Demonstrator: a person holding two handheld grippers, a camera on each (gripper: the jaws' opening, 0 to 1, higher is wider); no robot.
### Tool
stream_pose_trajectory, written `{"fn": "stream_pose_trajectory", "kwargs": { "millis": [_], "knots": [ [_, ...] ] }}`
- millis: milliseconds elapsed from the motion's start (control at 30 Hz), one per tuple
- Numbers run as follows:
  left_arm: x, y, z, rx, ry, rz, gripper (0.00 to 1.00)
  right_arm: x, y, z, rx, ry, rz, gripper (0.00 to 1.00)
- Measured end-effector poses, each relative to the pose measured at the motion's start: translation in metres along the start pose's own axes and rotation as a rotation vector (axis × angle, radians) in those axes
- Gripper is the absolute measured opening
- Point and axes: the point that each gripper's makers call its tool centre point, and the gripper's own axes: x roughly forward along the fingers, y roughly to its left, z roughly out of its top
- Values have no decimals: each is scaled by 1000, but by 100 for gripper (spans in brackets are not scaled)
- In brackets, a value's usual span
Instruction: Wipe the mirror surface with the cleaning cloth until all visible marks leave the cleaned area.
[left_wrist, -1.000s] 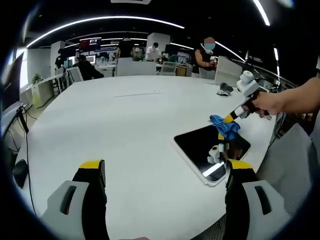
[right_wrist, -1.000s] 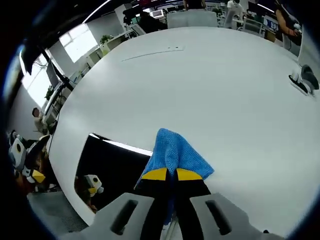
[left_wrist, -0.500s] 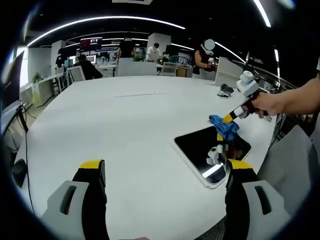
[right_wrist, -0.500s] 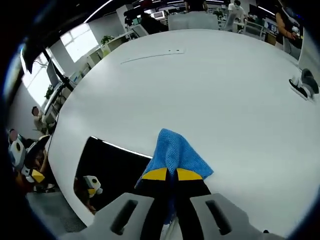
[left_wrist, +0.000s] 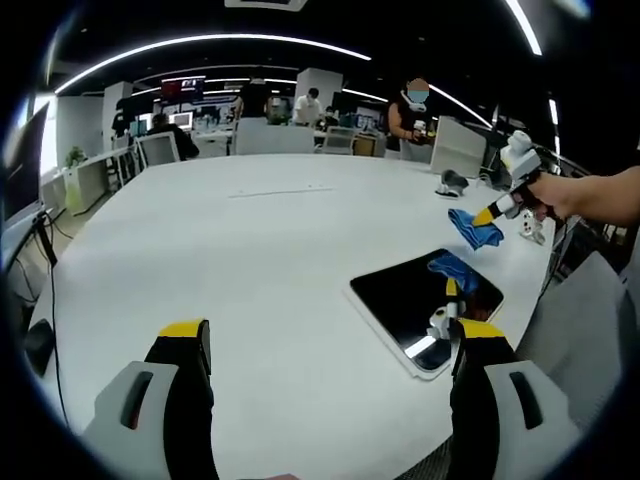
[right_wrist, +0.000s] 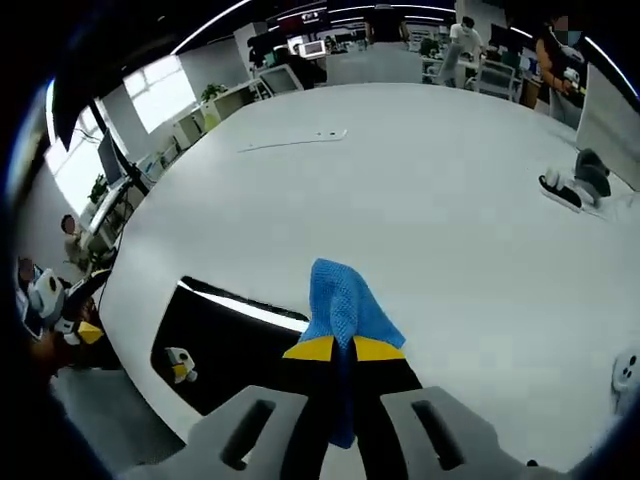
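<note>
The mirror (left_wrist: 415, 300), a dark rectangular slab with a pale rim, lies flat on the white table (left_wrist: 250, 250) near its right edge. Beyond the mirror's far corner, my right gripper (left_wrist: 495, 212) hangs above the table, shut on the blue cleaning cloth (left_wrist: 474, 229). The glass reflects the cloth and gripper. In the right gripper view the cloth (right_wrist: 343, 303) hangs pinched between the shut yellow tips of my right gripper (right_wrist: 343, 348), with the mirror (right_wrist: 235, 335) below to the left. My left gripper (left_wrist: 332, 345) stands open over bare table, nothing between its jaws.
A small black-and-white object (right_wrist: 570, 185) lies on the table's far right, also seen beside a grey box (left_wrist: 456, 146). A thin line (left_wrist: 280, 189) crosses the table's middle. The table edge (left_wrist: 500, 395) runs close past the mirror. People and desks are behind.
My right gripper has lifted the cloth off the mirror and carried it up and past the mirror's far corner. The left gripper has stayed put.
</note>
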Motion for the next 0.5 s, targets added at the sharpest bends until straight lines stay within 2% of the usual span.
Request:
{"fn": "stream_pose_trajectory", "kwargs": {
  "millis": [267, 500],
  "knots": [
    [0, 0, 3, 22, 6, -6, 99, 1, -20, -32, 46, 50, -13, 0],
    [-6, 7, 3, 19, 11, 19, 99, 16, -18, -48, 72, 76, 3, 0]
  ]
}}
